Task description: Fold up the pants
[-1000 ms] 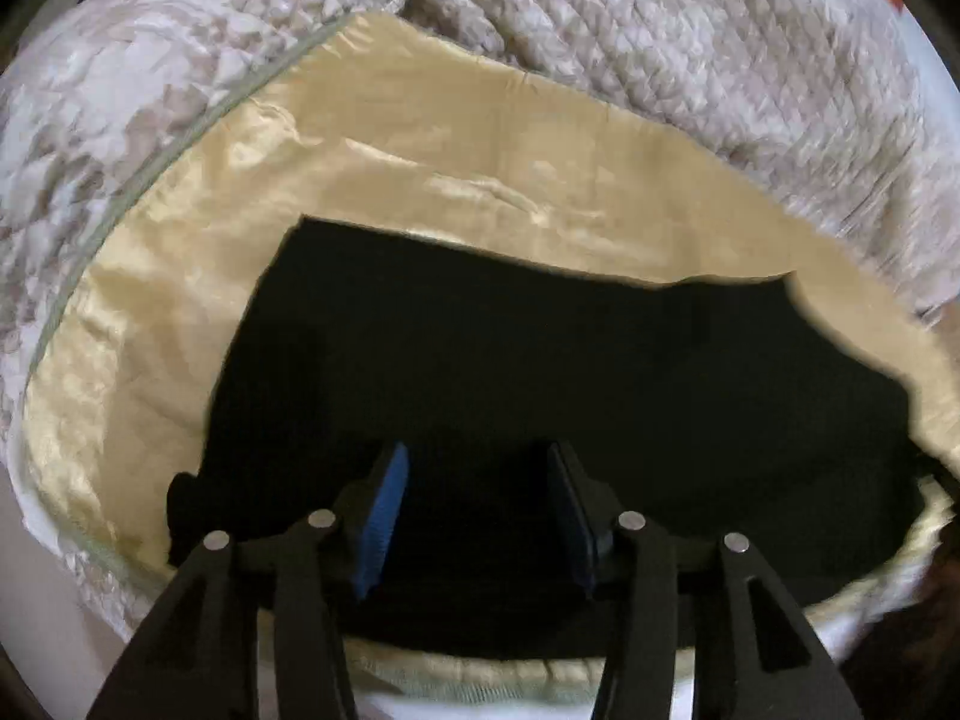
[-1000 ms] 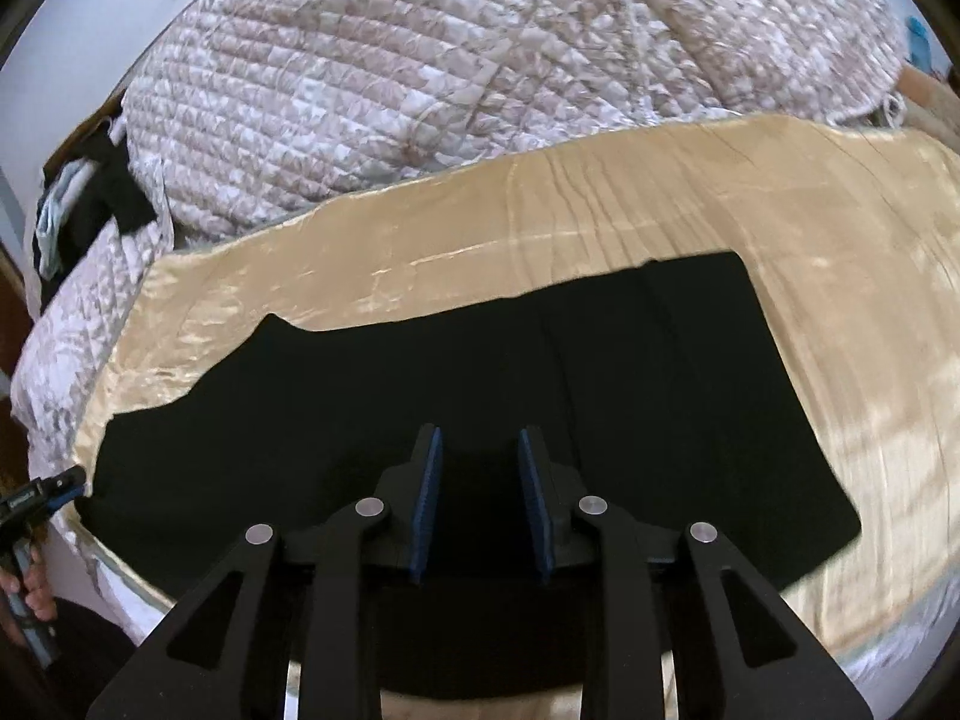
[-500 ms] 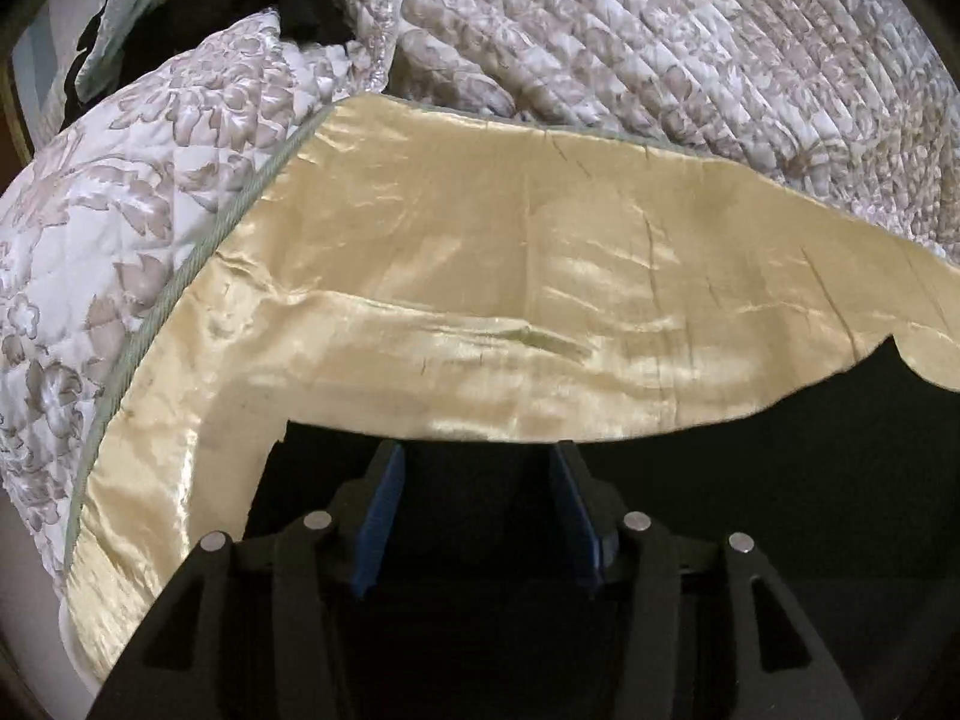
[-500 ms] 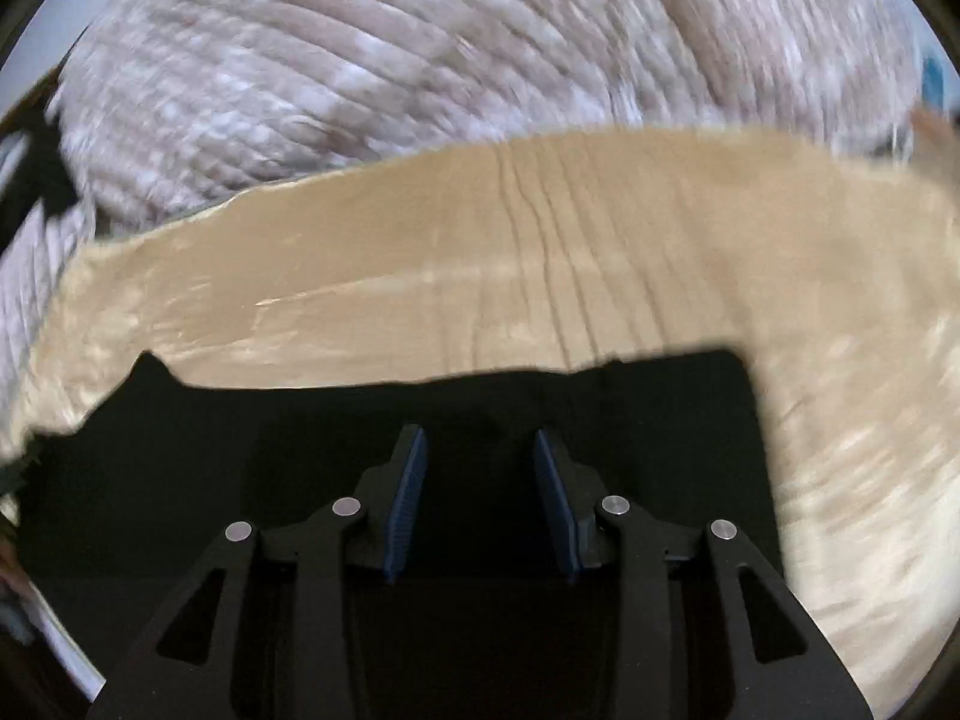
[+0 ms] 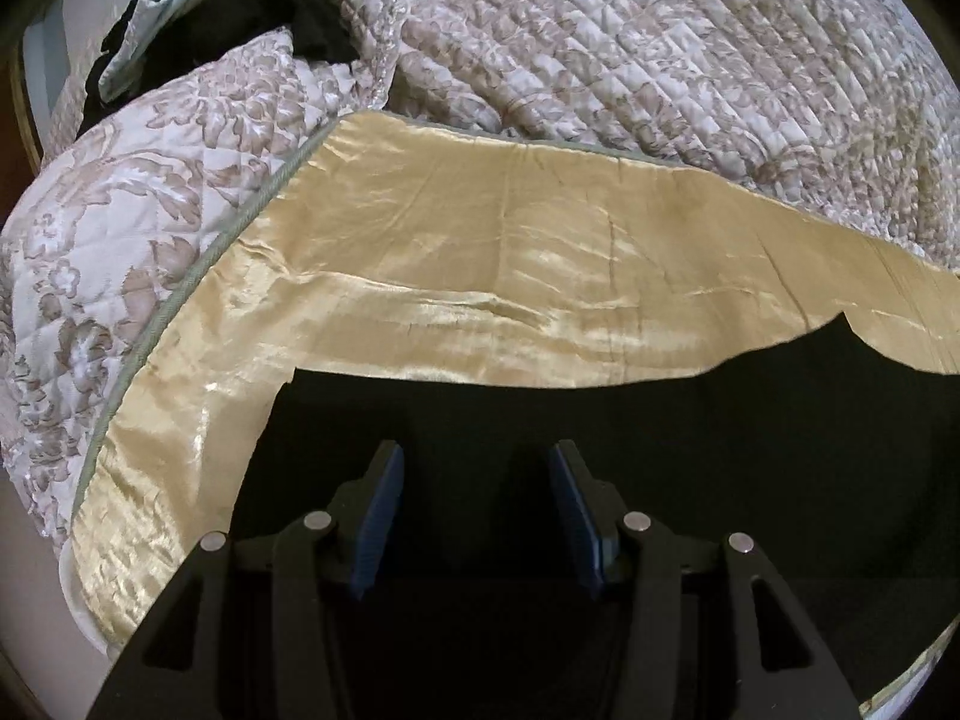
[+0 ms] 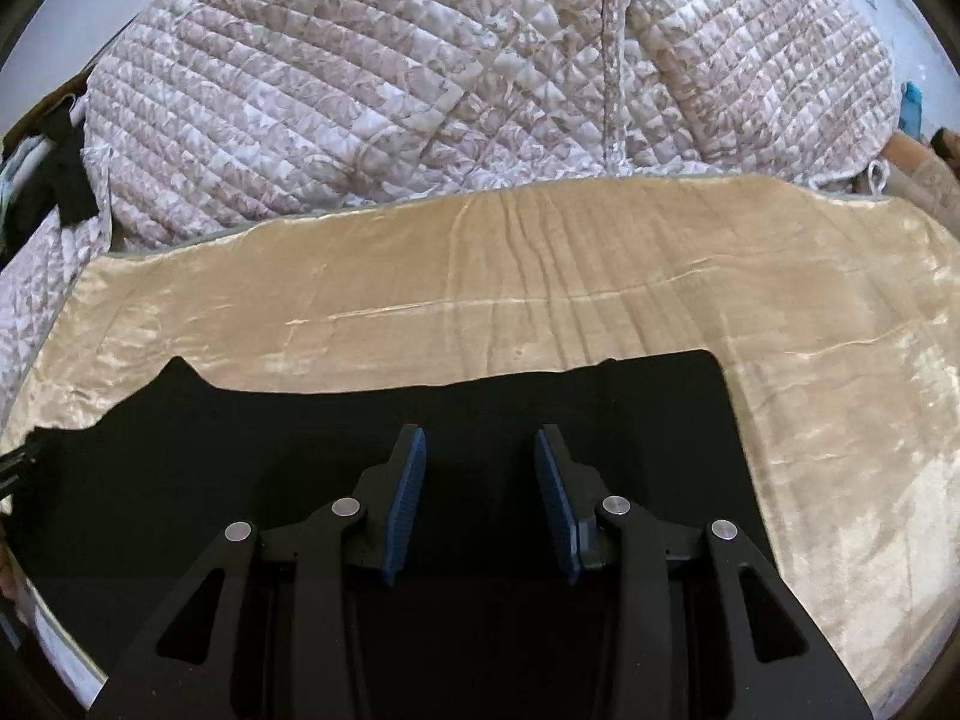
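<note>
change: since a second ago both your views have tipped up; pants now fill only the lower part of each frame, more gold cloth and quilt on show. Right tongs' jaws have just been opening, nothing between them.
pants: black pants lie flat on the gold satin cloth, long edge running left to right. In your right view a squared end sits right of the tongs; a pointed bit of edge sticks up at the far left.
left tongs: left tongs open, blue pads apart, over the black fabric. Can't tell if the tips touch it; nothing pinched.
right tongs: right tongs open too, a slightly narrower gap, also above the pants, nothing pinched.
bed: quilted floral cover bunched up behind the gold cloth.
clutter: dark and pale clothes heaped at the far left corner.
</note>
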